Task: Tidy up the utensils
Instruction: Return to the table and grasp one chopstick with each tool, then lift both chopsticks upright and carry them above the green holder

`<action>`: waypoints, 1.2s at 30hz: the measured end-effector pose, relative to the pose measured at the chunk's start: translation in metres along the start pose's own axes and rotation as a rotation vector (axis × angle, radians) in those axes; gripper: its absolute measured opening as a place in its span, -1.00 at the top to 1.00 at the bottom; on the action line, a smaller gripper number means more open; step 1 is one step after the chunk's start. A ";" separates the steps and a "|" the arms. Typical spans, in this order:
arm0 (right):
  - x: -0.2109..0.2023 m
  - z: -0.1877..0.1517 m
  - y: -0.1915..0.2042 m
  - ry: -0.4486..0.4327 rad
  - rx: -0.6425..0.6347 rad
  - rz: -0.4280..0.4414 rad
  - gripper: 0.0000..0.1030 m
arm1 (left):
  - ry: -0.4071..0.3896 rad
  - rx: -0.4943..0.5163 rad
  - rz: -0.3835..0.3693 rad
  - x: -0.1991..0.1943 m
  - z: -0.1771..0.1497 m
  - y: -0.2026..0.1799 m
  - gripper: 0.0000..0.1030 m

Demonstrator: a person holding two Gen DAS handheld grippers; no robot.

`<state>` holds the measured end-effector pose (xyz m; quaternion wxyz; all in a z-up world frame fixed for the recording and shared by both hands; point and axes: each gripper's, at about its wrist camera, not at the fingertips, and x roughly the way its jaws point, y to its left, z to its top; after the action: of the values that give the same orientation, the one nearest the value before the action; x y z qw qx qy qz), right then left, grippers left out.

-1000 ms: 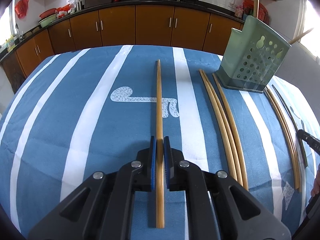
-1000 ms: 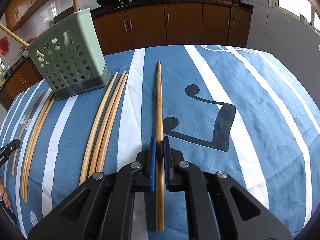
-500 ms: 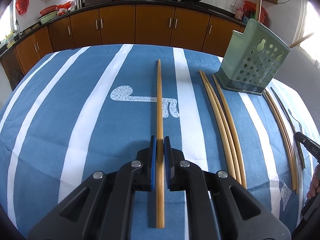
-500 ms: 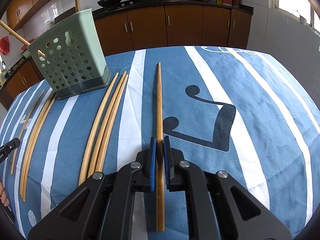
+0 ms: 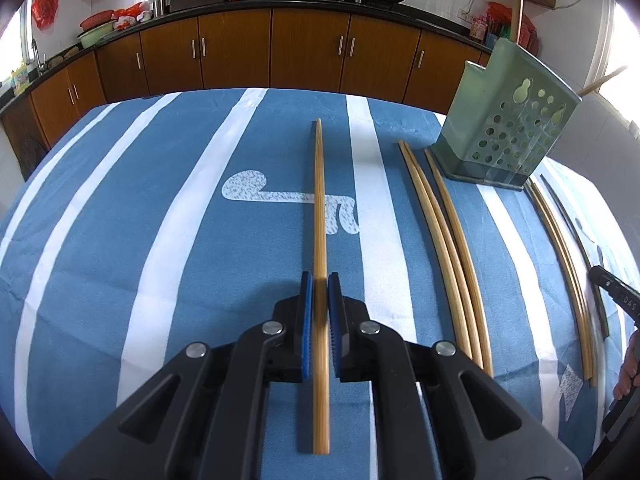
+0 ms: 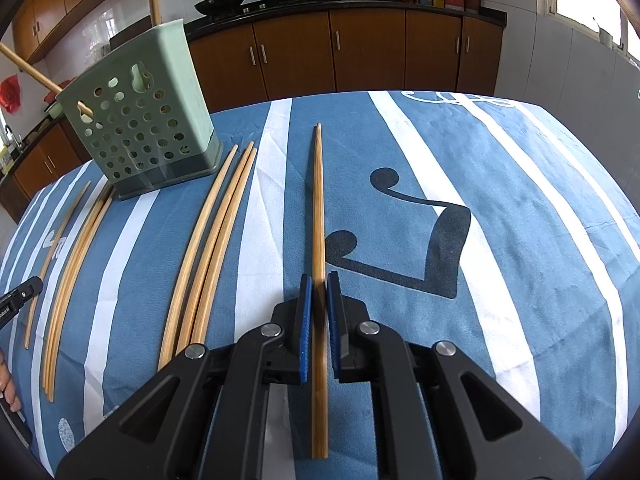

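My left gripper [image 5: 319, 280] is shut on a bamboo chopstick [image 5: 319, 200] that points forward above the blue striped cloth. My right gripper [image 6: 319, 282] is shut on another bamboo chopstick [image 6: 317, 200], also pointing forward. A green perforated utensil holder [image 5: 508, 128] stands at the far right in the left wrist view and at the far left in the right wrist view [image 6: 140, 116]; chopsticks stick out of its top. Three loose chopsticks [image 5: 444, 240] lie beside it, also in the right wrist view [image 6: 212, 240].
More chopsticks [image 5: 560, 264] lie on the holder's other side, seen too in the right wrist view [image 6: 76, 248]. The other gripper's tip [image 5: 612, 292] shows at the right edge. Brown kitchen cabinets [image 5: 304, 52] line the wall beyond the table [image 5: 120, 200].
Both grippers have lifted a little with their chopsticks; the table looks slightly farther below. Nothing on the cloth has moved.
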<state>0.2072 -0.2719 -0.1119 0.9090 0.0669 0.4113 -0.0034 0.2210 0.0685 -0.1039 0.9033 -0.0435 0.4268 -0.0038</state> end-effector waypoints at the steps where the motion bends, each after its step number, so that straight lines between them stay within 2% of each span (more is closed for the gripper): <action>1: -0.002 -0.002 0.001 0.001 -0.006 -0.003 0.83 | 0.001 0.006 0.007 -0.002 -0.002 -0.001 0.80; 13: -0.013 -0.011 -0.002 0.008 -0.006 0.010 0.85 | 0.016 0.055 0.039 -0.015 -0.018 -0.007 0.85; 15: -0.021 -0.008 -0.004 -0.015 0.004 0.016 0.85 | 0.015 0.048 0.032 -0.020 -0.016 -0.005 0.85; 26: -0.094 0.029 -0.019 -0.237 0.058 0.050 0.85 | -0.202 -0.009 -0.028 -0.100 0.025 0.007 0.85; 31: -0.114 0.042 -0.021 -0.302 0.068 0.065 0.85 | -0.297 -0.027 -0.051 -0.131 0.043 0.006 0.85; 36: -0.126 0.050 -0.022 -0.336 0.064 0.071 0.85 | -0.343 -0.026 -0.068 -0.149 0.055 0.001 0.85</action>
<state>0.1602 -0.3057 0.0126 0.9620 0.1087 0.2505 0.0046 0.1690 0.0806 0.0456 0.9616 -0.0696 0.2647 -0.0211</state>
